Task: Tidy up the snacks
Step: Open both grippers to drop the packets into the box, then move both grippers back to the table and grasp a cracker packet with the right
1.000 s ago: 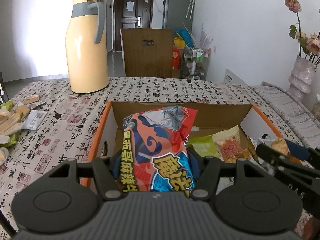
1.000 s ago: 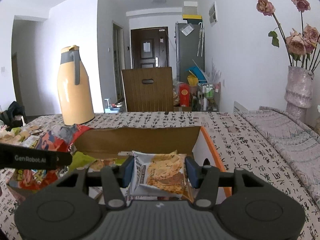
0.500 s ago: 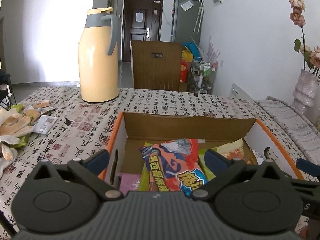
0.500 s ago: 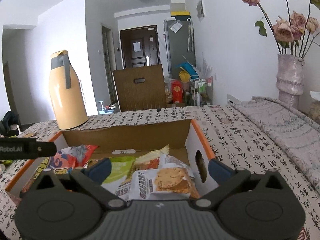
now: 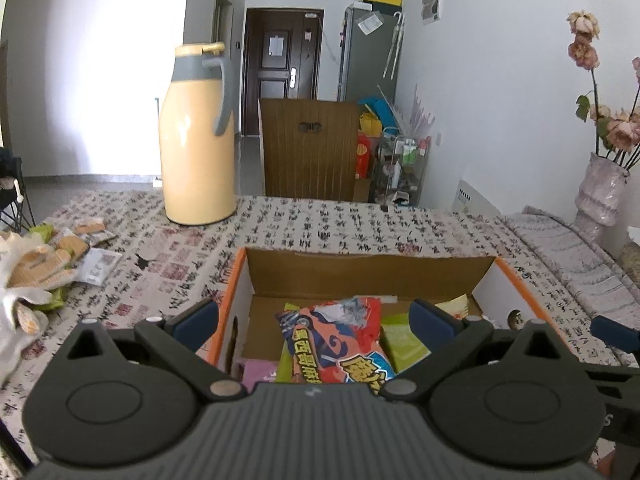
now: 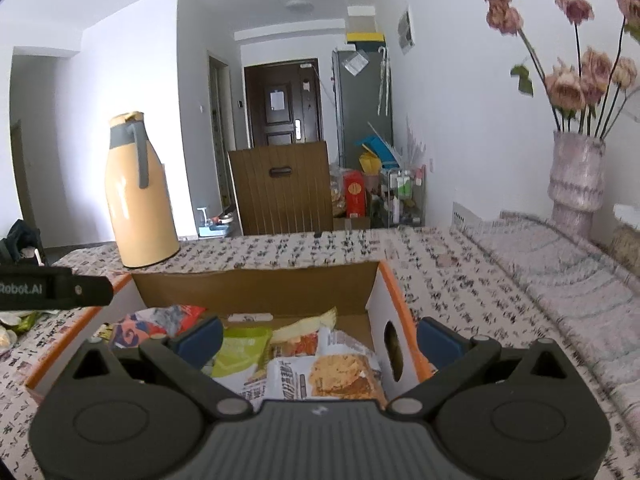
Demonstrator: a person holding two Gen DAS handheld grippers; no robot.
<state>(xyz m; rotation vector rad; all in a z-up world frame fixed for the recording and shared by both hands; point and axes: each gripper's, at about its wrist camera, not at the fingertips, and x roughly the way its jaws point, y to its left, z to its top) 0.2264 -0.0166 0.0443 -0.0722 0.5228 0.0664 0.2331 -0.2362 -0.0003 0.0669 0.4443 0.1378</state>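
Big change from a second back: both claws were clamped on snack bags then, and now both are sitting wide open with nothing between the pads. The left gripper (image 5: 314,316) was pinching the red-orange and blue foil snack bag (image 5: 340,340) with the cartoon character on it; that bag is now lying loose inside the open cardboard box with orange edges (image 5: 440,276), and the gripper is looking down at it from a bit higher than before. The right gripper (image 6: 320,334) was squeezing the white crinkly packet with a picture of golden crackers (image 6: 332,372); that one is now resting in the right end of the box, by the wall with the oval handle hole, fully let go.

Also lying in the box: a lime-green pouch (image 6: 240,350) between the two bags, and a small purple packet (image 5: 258,374) at the near left corner.

Readable stuff: the red bag is showing big yellow Chinese characters on a dark band, plus more in yellow on the blue part, but I'm not making them out for sure. The black bar of the other gripper poking into the right wrist view is reading "Robot.AI" (image 6: 20,289). The patterned tablecloth (image 5: 320,224) is printed all over with black calligraphy and red seal stamps.

More loose snack packets (image 5: 86,240) are still sitting on the cloth at the left, near a white and orange knit glove (image 5: 24,280).
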